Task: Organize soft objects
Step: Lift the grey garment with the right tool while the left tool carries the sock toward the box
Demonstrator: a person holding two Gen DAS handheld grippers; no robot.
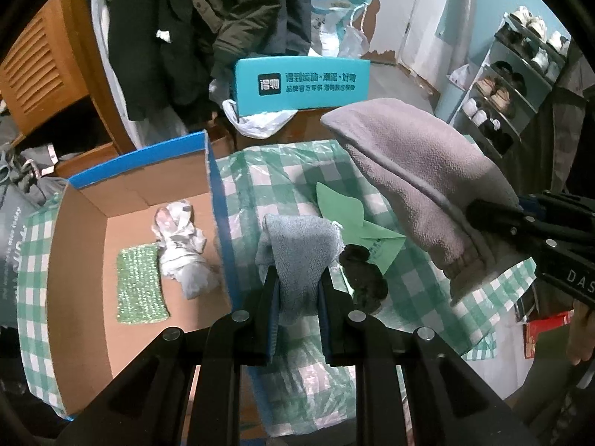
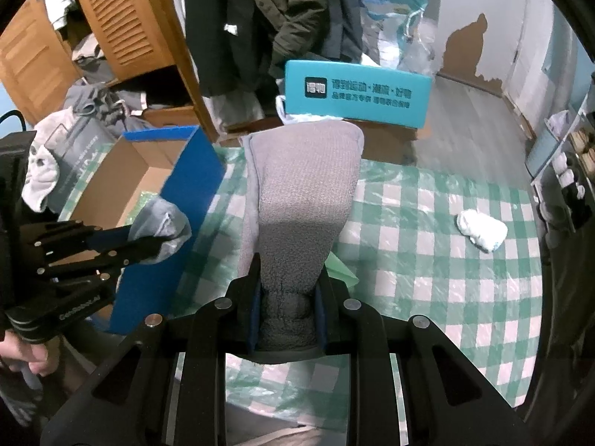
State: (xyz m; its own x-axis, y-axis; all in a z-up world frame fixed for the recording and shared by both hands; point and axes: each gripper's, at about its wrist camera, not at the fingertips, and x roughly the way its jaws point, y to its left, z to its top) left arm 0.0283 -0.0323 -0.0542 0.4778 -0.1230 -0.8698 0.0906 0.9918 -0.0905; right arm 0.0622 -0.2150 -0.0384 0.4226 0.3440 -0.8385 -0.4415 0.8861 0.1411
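Two clenched grippers, left gripper (image 1: 297,282) grasping a grey-blue sock (image 1: 301,249), right gripper (image 2: 288,297) grasping a grey fleece mitten (image 2: 301,193), open cardboard box (image 1: 85,245) left of both

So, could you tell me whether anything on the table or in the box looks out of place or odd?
Yes. A green paper envelope lies on the checked tablecloth among the soft things, with a dark clump resting on its corner. In the cardboard box, the white cloth is crumpled beside the flat green sponge cloth.
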